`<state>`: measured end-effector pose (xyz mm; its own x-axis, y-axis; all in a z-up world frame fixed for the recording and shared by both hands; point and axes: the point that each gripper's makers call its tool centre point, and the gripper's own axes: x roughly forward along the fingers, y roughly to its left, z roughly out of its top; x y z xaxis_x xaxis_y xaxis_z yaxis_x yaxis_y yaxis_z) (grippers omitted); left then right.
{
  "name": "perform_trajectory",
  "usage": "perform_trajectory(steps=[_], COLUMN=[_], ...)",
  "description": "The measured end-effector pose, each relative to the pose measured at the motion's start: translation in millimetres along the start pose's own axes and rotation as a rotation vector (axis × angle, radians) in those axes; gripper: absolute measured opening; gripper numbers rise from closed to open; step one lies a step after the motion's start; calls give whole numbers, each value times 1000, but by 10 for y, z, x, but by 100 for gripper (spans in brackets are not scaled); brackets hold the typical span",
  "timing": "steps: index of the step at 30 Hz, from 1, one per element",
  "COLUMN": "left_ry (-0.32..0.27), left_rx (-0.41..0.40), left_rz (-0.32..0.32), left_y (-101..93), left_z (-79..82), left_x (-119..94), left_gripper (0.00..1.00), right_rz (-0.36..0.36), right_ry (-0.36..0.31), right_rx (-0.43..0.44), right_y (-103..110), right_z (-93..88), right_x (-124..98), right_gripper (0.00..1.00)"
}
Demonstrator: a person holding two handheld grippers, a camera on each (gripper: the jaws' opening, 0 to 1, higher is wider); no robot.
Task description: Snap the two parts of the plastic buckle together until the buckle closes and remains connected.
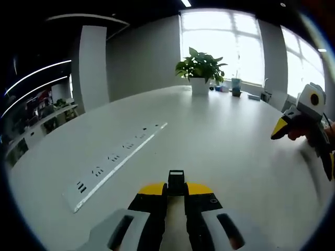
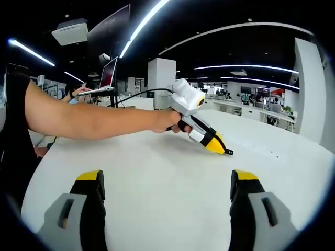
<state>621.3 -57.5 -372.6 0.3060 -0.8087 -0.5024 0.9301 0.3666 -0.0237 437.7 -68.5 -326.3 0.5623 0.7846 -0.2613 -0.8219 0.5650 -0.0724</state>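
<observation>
1. Left gripper [image 1: 176, 194] clenched on small black plastic buckle piece [image 1: 176, 182], low centre at 6 o'clock.
2. Right gripper [image 2: 166, 196] released, jaws wide apart.
3. Smooth white matte table [image 1: 220, 141]; leafy potted plant [image 1: 200, 70] at 12.

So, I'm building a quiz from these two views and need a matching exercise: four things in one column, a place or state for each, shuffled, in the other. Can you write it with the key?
Things
1. left gripper
2. right gripper
3. potted plant
4. socket strip

States or places
A. far end of the table, by the window
B. jaws wide apart, nothing between
C. lies flat on the table
D. shut on a black buckle piece

Pairs: 1-D, 2-B, 3-A, 4-C
</observation>
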Motion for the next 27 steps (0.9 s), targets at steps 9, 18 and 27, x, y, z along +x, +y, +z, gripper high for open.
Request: perform_trajectory(steps=[9,18,27], left_ry=[12,12,12], left_rx=[7,-1,0], left_rz=[1,-1,-2], left_y=[23,55,65], left_z=[-20,-46,-47], left_x=[21,49,55], left_gripper=[11,11,11], right_rz=[3,2,2], right_ry=[3,5,8], right_rx=[0,-4,-3], right_y=[4,0,-5], right_z=[-6,-9,-17], right_x=[2,-1,3], right_gripper=[100,100,100])
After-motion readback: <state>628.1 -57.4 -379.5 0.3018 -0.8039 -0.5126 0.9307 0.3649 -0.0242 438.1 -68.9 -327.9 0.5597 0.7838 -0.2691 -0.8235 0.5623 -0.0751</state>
